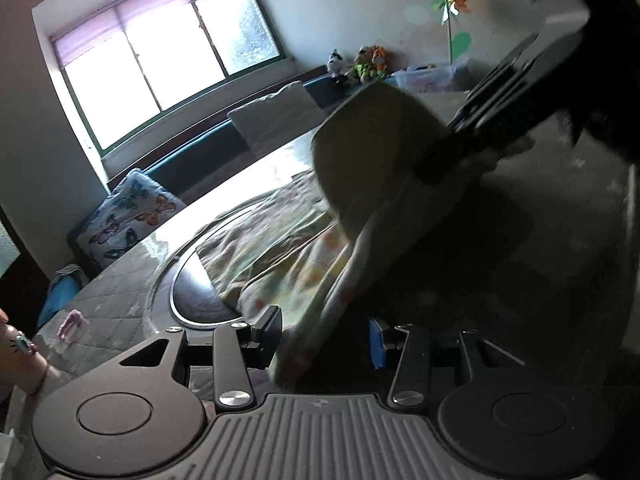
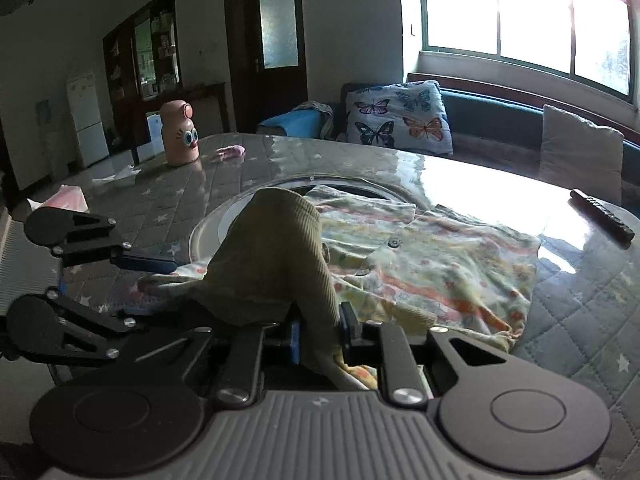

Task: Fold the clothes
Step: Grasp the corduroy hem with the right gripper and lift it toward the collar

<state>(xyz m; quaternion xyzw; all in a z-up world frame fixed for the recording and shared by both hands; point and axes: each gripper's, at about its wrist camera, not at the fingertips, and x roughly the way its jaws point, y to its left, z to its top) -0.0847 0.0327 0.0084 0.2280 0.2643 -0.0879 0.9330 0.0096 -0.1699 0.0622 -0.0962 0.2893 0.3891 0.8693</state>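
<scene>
On the quilted table [image 2: 580, 320], partly over its round glass turntable [image 2: 208, 224], lies a small floral shirt [image 2: 440, 268] with an olive ribbed cuff [image 2: 276, 264], spread toward the window. The right gripper [image 2: 318, 340] has its jaws drawn nearly together on the cloth just below that cuff, so the sleeve stands up in a peak while the body of the shirt stays flat. That looks like a hold for carrying the sleeve across the front, the first fold.

From the left wrist view, the left gripper [image 1: 324, 340] sits with its jaws partly apart. The pale floral edge of the shirt hangs between them, against the left pad at most, and I would not call it gripped. My guess is that it is handing the sleeve over, since the right gripper bears the weight.

Away from the work, a peach bottle with cartoon eyes [image 2: 179, 135] and a pink tissue pack [image 2: 68, 196] stand well apart from the shirt. A dark stick-like thing [image 2: 602, 216] lies nearer its far edge.
</scene>
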